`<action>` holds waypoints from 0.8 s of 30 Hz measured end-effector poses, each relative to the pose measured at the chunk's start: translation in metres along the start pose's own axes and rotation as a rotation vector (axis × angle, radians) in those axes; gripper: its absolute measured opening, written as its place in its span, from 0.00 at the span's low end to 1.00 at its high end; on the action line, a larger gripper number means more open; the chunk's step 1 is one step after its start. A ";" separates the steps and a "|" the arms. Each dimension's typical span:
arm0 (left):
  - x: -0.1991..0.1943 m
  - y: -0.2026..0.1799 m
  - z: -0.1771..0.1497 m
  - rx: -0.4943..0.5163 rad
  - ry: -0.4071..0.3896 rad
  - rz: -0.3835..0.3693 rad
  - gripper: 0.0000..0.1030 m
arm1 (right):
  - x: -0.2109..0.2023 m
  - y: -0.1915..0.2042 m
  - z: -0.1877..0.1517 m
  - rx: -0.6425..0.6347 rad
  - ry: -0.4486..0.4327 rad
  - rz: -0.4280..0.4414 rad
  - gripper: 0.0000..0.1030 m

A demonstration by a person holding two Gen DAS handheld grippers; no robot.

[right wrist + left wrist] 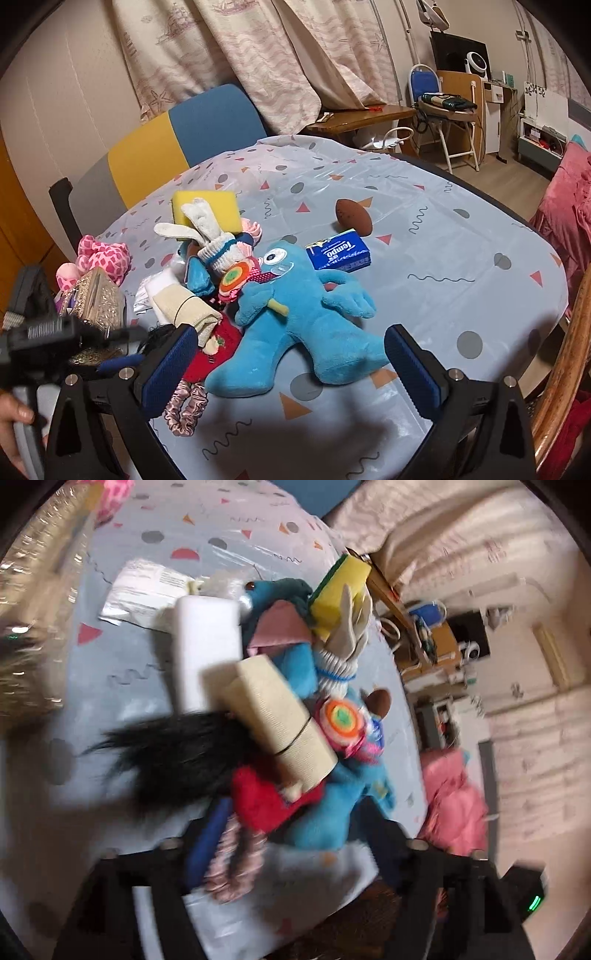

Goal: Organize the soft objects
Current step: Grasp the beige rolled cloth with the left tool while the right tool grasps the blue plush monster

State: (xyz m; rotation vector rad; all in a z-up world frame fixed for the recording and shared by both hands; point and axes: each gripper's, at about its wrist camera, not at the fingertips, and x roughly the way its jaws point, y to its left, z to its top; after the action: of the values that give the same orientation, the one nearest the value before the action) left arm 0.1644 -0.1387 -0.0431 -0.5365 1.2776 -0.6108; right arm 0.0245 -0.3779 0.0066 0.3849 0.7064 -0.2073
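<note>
Table (424, 236): round, under a pale blue cloth printed with triangles, dots and squiggles.

Soft objects, heaped on the near-left part of the table:
- Blue plush toy (295, 317), lying flat, limbs spread, nearest the right tool.
- Yellow sponge (218, 206) at the far end of the heap, a white sock (210, 236) lying across it.
- Rainbow-striped round plush (234, 277) against the toy's head.
- Beige rolled cloth (186, 308) bound with a dark band, beside a red knitted item (214, 350).
- Pink satin scrunchie (184, 410), nearest edge of the heap.
- Black hairy item (177, 753), left of the roll in the left wrist view.
- White foam block (207, 642), far side of the roll.

Apart from the heap: blue tissue pack (338, 251) and brown oval ball (352, 216), far right of the toy. Pink spotted plush (105, 254) at the far left.

Right tool (291, 363): fingers wide apart, holding nothing, poised over the toy's legs.
Left tool (291, 853): blurred; fingers apart, nothing visibly held, close over the scrunchie end of the heap.
</note>
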 end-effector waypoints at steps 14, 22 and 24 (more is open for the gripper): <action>0.064 -0.023 0.042 -0.013 0.002 0.183 0.37 | -0.002 -0.010 0.003 0.079 0.007 0.092 1.00; 0.014 -0.020 0.018 0.161 -0.074 0.166 0.37 | 0.002 -0.005 0.001 0.058 0.024 0.066 1.00; -0.007 -0.017 0.005 0.227 -0.097 0.165 0.37 | 0.005 -0.002 0.000 0.038 0.039 0.061 0.99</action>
State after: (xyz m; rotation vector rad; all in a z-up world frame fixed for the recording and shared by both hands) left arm 0.1662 -0.1465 -0.0258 -0.2669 1.1308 -0.5757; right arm 0.0273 -0.3800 0.0025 0.4470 0.7289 -0.1561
